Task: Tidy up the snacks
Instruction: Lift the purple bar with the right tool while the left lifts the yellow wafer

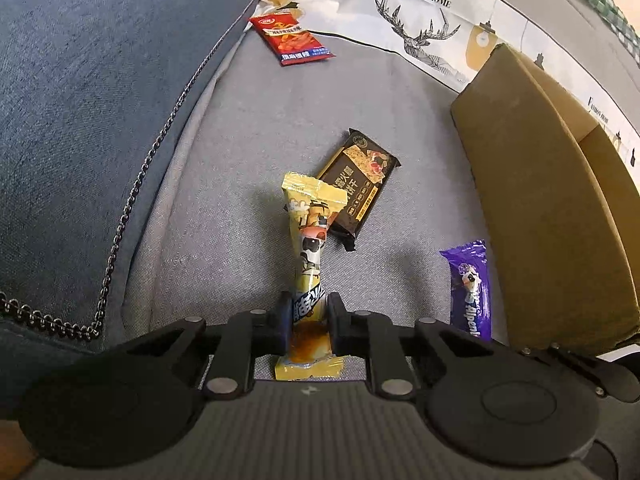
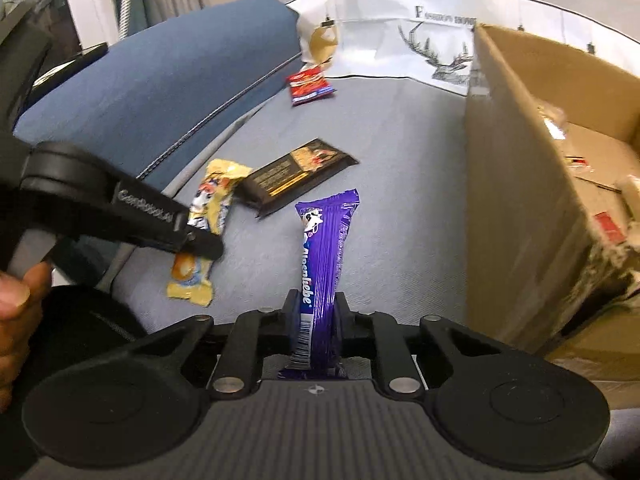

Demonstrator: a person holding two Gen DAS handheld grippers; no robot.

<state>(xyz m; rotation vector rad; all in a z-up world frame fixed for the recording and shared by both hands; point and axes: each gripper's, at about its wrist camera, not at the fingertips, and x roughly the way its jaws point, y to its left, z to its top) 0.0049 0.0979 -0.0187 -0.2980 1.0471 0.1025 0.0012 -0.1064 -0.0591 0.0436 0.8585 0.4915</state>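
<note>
Grey fabric sofa seat (image 1: 248, 128) bearing brown cardboard box (image 1: 560, 200); left gripper (image 1: 308, 312) clamping yellow snack stick (image 1: 310, 240); right gripper (image 2: 316, 312) clamping purple candy stick (image 2: 322, 256)

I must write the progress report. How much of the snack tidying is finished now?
Done: some items already lie inside the cardboard box. In hand: the left gripper is shut on the yellow snack, the right gripper on the purple Alpenliebe stick. Left on the sofa: the black cracker pack and the red packet.

- The cardboard box (image 1: 552, 216) stands on the sofa seat (image 1: 240, 152), right of the snacks.
- The biscuit pack (image 1: 360, 184) lies behind the two held bars.
- The chili packet (image 1: 291, 38) lies farthest back, by the cushion (image 1: 420, 20).
</note>
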